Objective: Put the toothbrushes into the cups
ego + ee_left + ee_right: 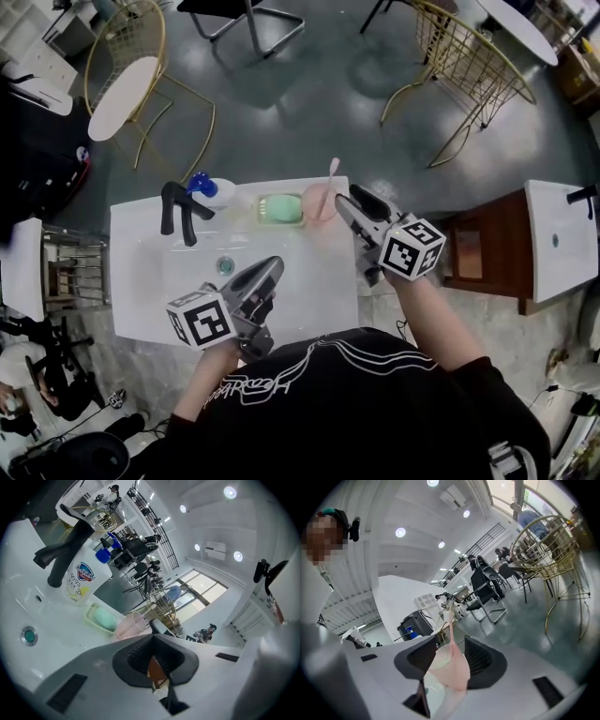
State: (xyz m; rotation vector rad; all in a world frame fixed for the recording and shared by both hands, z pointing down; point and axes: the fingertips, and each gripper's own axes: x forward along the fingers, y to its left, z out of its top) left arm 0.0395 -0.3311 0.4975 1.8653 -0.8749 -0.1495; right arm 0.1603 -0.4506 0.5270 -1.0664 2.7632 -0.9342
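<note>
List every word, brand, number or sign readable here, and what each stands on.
"Safeguard": blue logo on the white pump bottle.
"99.9": under that logo; the finer print below is too blurred to read.
White script on the person's black shirt: unreadable.
Marker cubes: square patterns only, no words.

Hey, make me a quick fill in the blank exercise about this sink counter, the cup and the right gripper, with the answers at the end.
1. The toothbrush stands in the cup, which is ___ in colour.
2. The soap dish lies between the cup and the bottle with the ___ cap.
3. The faucet is ___ in colour.
4. The jaws of the right gripper are not shut but ___.
Missing words: pink; blue; black; open.
</note>
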